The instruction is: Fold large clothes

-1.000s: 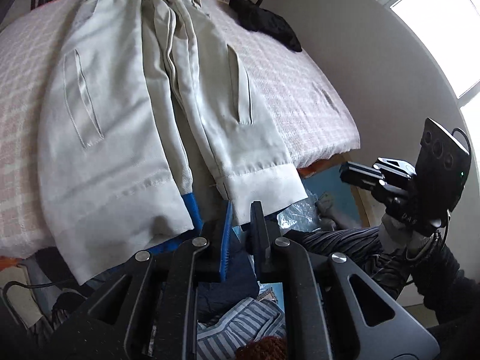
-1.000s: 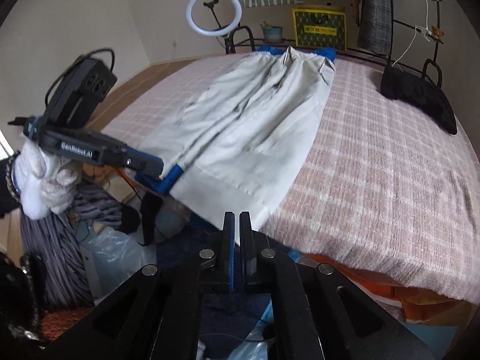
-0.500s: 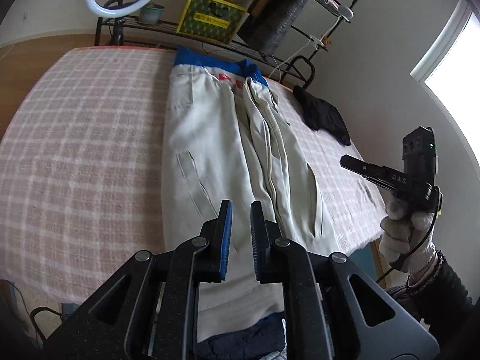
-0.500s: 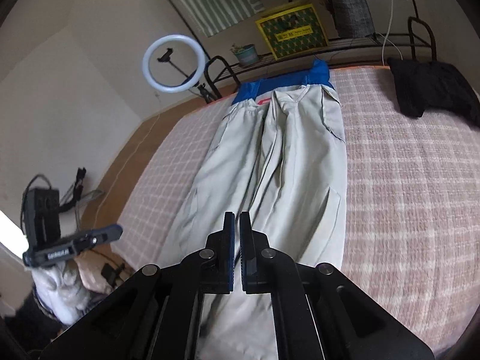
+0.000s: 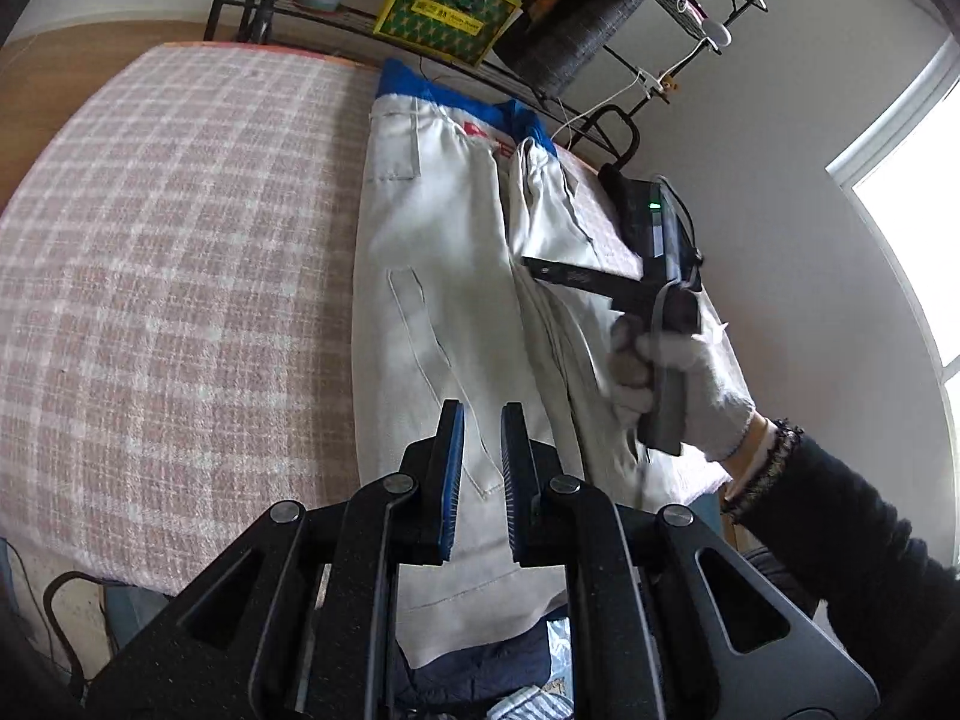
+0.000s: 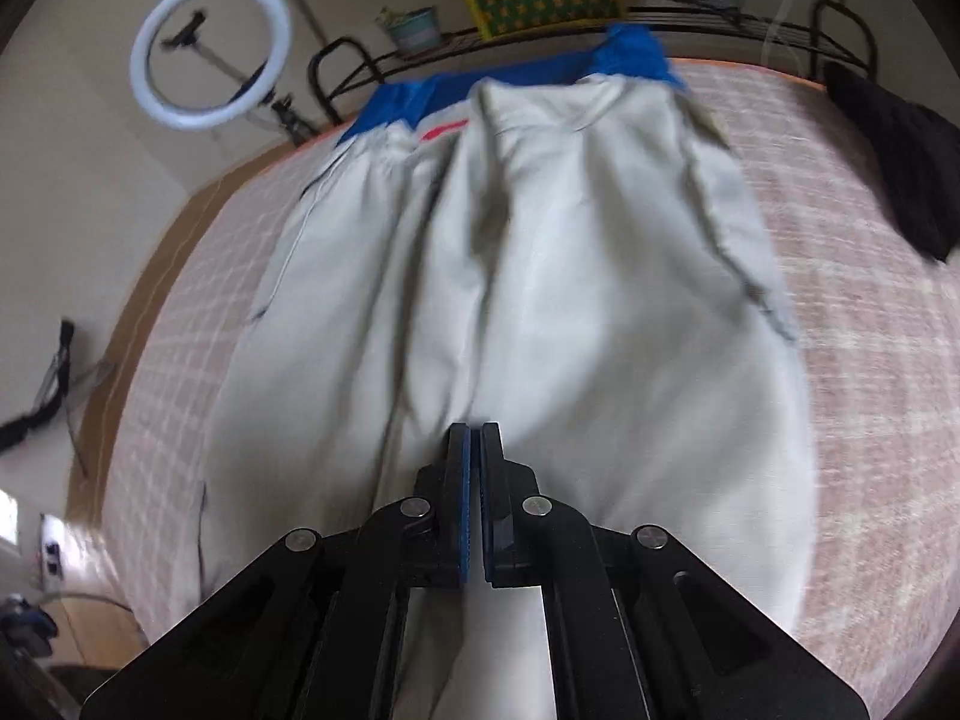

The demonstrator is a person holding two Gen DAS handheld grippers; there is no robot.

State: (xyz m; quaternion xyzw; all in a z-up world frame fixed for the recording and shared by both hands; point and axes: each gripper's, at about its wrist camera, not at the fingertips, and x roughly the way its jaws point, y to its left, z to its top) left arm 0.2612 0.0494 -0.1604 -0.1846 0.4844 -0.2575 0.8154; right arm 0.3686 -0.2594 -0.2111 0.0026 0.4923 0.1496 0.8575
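Observation:
A large off-white jacket with a blue lining [image 5: 438, 300] lies lengthwise on the checked pink bed cover [image 5: 180, 276], collar at the far end. My left gripper [image 5: 482, 414] hovers above its near left panel, jaws slightly apart and empty. My right gripper [image 6: 474, 429] is shut and empty, low over the jacket's middle [image 6: 540, 300]; it also shows in the left wrist view [image 5: 534, 264], held by a white-gloved hand over the jacket's right side.
A black garment [image 6: 900, 156] lies on the bed's far right corner. A metal rack with a yellow box [image 5: 444, 6] and a ring light [image 6: 210, 54] stand behind the bed. Clothes are piled on the floor at the bed's near edge [image 5: 480, 678].
Both grippers have risen from below the bed's near edge and moved forward over the jacket. The right gripper has come in low over the jacket's middle. The jaws have not visibly changed.

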